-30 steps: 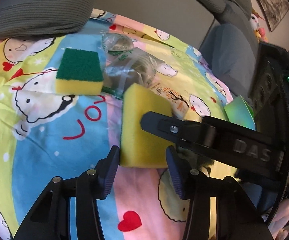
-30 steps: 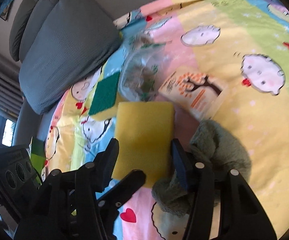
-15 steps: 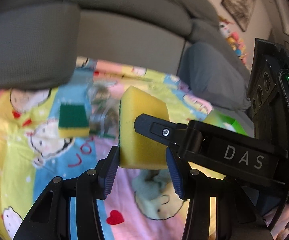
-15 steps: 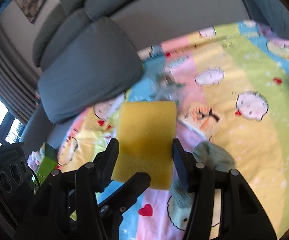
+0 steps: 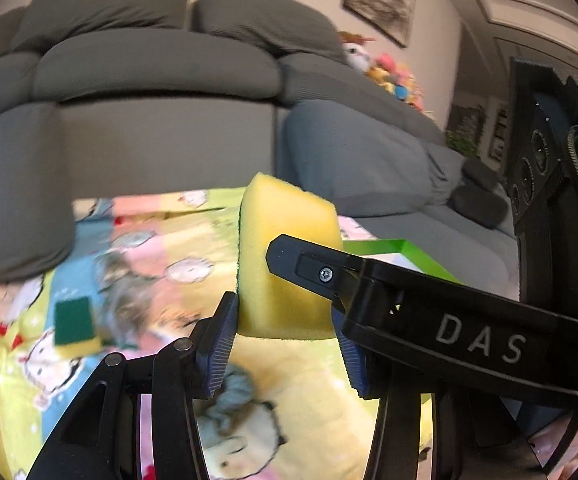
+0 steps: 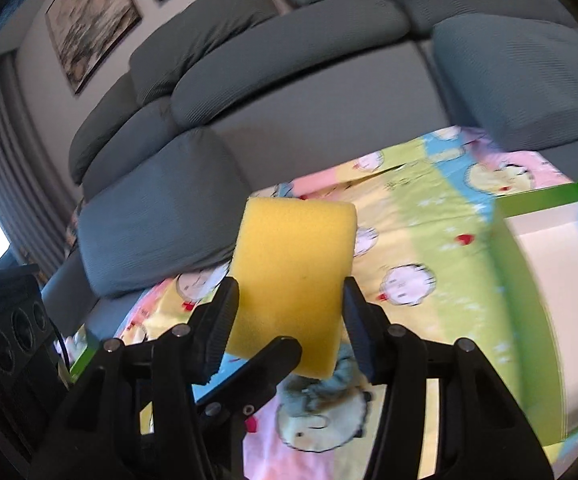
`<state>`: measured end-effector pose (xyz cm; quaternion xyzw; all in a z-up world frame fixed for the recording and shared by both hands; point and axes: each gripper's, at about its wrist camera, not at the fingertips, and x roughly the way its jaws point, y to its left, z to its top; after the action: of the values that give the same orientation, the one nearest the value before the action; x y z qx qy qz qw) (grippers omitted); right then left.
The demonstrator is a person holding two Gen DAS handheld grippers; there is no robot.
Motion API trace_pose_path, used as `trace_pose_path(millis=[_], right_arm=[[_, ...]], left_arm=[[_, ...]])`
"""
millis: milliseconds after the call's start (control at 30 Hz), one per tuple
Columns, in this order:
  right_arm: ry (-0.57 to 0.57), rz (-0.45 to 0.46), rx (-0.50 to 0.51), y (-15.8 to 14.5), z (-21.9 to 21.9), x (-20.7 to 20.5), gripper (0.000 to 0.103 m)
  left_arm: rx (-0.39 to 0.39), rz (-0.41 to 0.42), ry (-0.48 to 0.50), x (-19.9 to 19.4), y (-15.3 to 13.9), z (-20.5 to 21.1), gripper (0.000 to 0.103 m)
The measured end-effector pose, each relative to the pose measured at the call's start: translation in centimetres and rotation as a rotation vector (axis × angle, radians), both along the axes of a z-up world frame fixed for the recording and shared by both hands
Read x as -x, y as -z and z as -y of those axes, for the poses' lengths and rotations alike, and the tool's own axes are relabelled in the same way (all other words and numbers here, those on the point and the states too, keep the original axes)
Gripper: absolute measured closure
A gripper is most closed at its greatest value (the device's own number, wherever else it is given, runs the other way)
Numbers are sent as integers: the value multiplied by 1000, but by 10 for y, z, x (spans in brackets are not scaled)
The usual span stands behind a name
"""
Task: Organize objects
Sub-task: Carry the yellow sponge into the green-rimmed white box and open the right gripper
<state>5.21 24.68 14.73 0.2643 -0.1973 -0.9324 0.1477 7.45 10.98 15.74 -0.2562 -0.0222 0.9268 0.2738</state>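
Note:
A yellow sponge is held in the air between both grippers, well above the cartoon-print sheet. My left gripper is shut on the sponge's lower end. My right gripper is shut on the same sponge; its black finger crosses the left wrist view. A second sponge, green on top and yellow below, lies on the sheet at the left. A green box with a white inside stands at the right and shows in the left wrist view.
A grey-green cloth lies on the sheet below the grippers. A clear plastic bag lies blurred beside the green-topped sponge. Grey sofa cushions rise behind the sheet. Plush toys sit on the sofa back.
Both grippers have lifted the yellow sponge off the sheet and tilted upward, so the sofa back and wall have come into view. The green box has appeared at the right.

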Motion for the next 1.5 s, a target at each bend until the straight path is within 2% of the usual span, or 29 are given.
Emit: trace_pose_path(millis=[333, 433, 800, 1100, 1500], right_arm=[[173, -20, 83, 1, -76, -26, 52], [227, -27, 89, 2, -95, -31, 51], [407, 72, 153, 32, -149, -33, 51], [536, 190, 141, 53, -172, -32, 51], [596, 273, 102, 66, -177, -28, 50]], left_arm=[[42, -26, 160, -3, -11, -72, 54], [44, -13, 216, 1, -10, -91, 54], [81, 65, 343, 16, 13, -155, 54], [92, 177, 416, 27, 41, -186, 54], [81, 272, 430, 28, 64, -196, 54]])
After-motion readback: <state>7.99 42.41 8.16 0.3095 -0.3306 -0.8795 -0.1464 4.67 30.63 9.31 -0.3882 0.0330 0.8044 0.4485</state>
